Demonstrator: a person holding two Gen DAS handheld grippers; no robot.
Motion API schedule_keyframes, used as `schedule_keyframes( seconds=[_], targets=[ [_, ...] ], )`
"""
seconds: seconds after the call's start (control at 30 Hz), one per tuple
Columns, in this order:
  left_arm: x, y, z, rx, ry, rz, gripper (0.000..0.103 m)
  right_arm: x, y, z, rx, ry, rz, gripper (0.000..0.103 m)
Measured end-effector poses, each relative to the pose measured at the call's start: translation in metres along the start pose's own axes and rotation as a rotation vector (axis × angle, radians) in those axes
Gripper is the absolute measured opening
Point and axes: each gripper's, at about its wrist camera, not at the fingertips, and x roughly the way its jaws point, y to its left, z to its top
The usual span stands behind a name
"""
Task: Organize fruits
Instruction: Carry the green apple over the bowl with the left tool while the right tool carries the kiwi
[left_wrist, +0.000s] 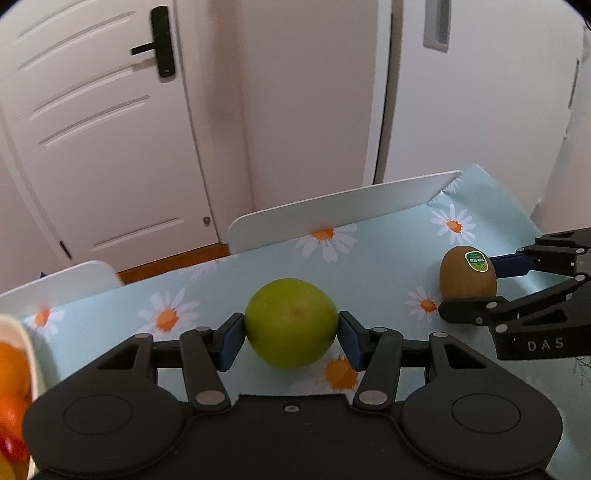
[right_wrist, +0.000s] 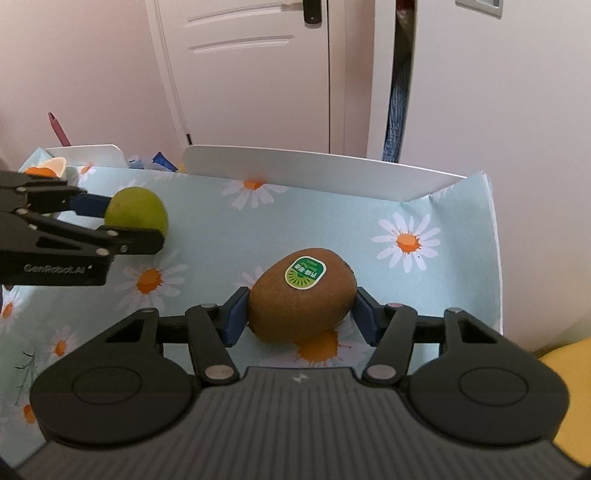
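Note:
A round green fruit (left_wrist: 291, 321) sits between the blue pads of my left gripper (left_wrist: 291, 334), which is shut on it just over the daisy-print tablecloth (left_wrist: 369, 258). The right wrist view shows the same fruit (right_wrist: 138, 210) at the left in that gripper (right_wrist: 133, 223). A brown kiwi (right_wrist: 301, 295) with a green sticker rests on the cloth, and my right gripper (right_wrist: 301, 314) is shut on it, a pad against each side. From the left wrist view the kiwi (left_wrist: 467, 273) stands to the right, between the right gripper's fingers (left_wrist: 465, 314).
A cream bowl (left_wrist: 22, 336) holding oranges (left_wrist: 11, 369) stands at the table's left edge and shows again far left (right_wrist: 55, 164). White chair backs (left_wrist: 332, 210) line the far side. The cloth's right edge (right_wrist: 495, 258) drops off; something yellow (right_wrist: 569, 387) lies beyond.

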Motion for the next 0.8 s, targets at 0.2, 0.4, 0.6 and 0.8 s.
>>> schedule_keyframes(
  seconds=[0.2,0.4,0.6,0.8],
  targets=[
    [-0.030,0.007,-0.009,-0.055,-0.019,0.039,0.059,-0.017,0.013,0.009,-0.031,-0.034,0.031,0.074],
    [-0.070,0.017,-0.015,-0.114,-0.060,0.094,0.059,-0.037,0.033,0.023,-0.068,-0.073,0.076,0.074],
    [-0.111,0.034,-0.024,-0.180,-0.100,0.158,0.059,-0.052,0.063,0.042,-0.121,-0.100,0.137,0.074],
    [-0.153,0.061,-0.032,-0.231,-0.148,0.223,0.059,-0.066,0.109,0.063,-0.172,-0.130,0.199,0.074]
  ],
)
